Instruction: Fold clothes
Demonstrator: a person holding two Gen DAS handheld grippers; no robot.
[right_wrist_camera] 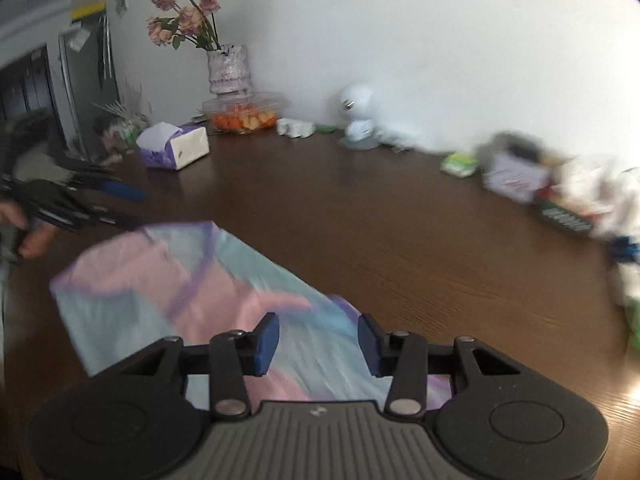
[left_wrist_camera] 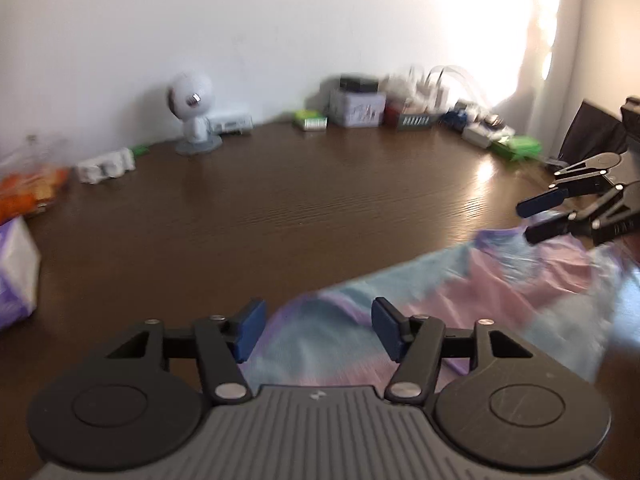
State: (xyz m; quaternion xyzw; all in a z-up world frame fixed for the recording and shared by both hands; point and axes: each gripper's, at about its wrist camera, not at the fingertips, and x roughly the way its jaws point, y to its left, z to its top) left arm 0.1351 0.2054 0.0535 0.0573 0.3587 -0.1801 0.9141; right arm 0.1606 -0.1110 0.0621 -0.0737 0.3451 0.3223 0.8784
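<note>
A pastel garment in pink, light blue and purple point(left_wrist_camera: 460, 292) lies on the dark wooden table point(left_wrist_camera: 280, 208); it also shows in the right wrist view point(right_wrist_camera: 192, 292). My left gripper point(left_wrist_camera: 318, 330) is open just above one end of the garment, with nothing between its blue pads. My right gripper point(right_wrist_camera: 318, 344) is open above the other end, also empty. The right gripper shows at the right edge of the left wrist view point(left_wrist_camera: 544, 216), and the left gripper shows at the left edge of the right wrist view point(right_wrist_camera: 116, 204). Both views are motion-blurred.
A tissue box point(right_wrist_camera: 176, 146), a vase of roses point(right_wrist_camera: 228, 68), a bowl of orange food point(right_wrist_camera: 244, 114), a white toy figure point(right_wrist_camera: 358, 120) and boxes and clutter point(right_wrist_camera: 540, 188) line the table's far edge by the wall.
</note>
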